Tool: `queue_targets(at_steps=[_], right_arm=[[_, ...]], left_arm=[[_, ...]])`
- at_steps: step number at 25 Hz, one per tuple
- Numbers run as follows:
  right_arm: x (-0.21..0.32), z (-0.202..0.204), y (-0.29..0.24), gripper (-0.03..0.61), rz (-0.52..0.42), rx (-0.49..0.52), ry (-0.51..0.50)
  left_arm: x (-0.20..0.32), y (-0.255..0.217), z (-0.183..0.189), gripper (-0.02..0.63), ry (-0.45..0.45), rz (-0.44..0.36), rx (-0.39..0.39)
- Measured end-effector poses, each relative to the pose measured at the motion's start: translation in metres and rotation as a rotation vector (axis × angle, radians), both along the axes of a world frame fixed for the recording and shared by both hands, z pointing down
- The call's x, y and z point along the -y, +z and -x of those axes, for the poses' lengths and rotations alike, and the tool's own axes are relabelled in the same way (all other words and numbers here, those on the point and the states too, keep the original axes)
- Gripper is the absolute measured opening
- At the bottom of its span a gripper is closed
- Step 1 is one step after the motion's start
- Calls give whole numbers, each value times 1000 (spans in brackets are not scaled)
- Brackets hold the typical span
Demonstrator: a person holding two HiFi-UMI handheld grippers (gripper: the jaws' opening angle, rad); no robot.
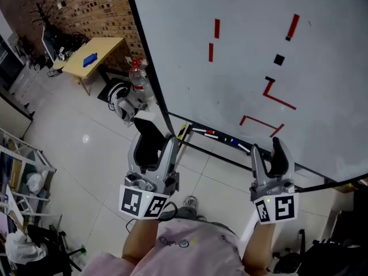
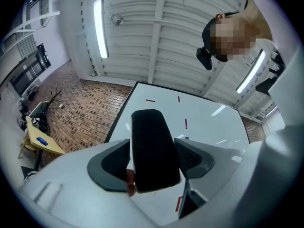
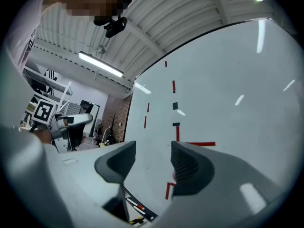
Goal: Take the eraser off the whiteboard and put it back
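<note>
A black eraser (image 1: 148, 145) stands upright between the jaws of my left gripper (image 1: 154, 141), which is shut on it, a little in front of the whiteboard's lower left corner. In the left gripper view the eraser (image 2: 152, 151) fills the gap between the two pads, with the whiteboard (image 2: 204, 120) beyond it. The whiteboard (image 1: 241, 68) carries red tape strips and small black squares. My right gripper (image 1: 267, 151) hangs near the board's lower edge, open, with nothing between its jaws. In the right gripper view that gripper (image 3: 149, 163) faces the whiteboard (image 3: 228, 89).
A marker tray (image 1: 221, 138) with several markers runs along the board's bottom edge. On the tiled floor to the left are a water bottle (image 1: 137, 76) and a white object (image 1: 122, 99). Farther back stands a wooden table (image 1: 98, 53) by a brick wall (image 1: 98, 4). Metal shelving (image 1: 23, 165) is at the left.
</note>
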State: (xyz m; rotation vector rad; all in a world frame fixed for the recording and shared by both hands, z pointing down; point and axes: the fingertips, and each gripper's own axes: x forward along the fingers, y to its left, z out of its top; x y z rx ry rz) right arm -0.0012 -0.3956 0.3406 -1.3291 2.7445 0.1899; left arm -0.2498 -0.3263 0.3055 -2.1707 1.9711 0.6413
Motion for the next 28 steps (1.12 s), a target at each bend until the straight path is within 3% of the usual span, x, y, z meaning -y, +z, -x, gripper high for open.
queue_targets(at_steps=[8,14,21,28], right_arm=[[39,38,3,222,4,-16,18],[53,61,17,216,34,-45,-23],[62,72,18,216,34,-87,-61],[63,66,25,216,53,-111,-47]], left_arm=[[85,29,27,299,75,58,65],[149,45,29,299,114,76,100],[185,40,27,299,105,44,112],[218,57,31,299,59,61,170]])
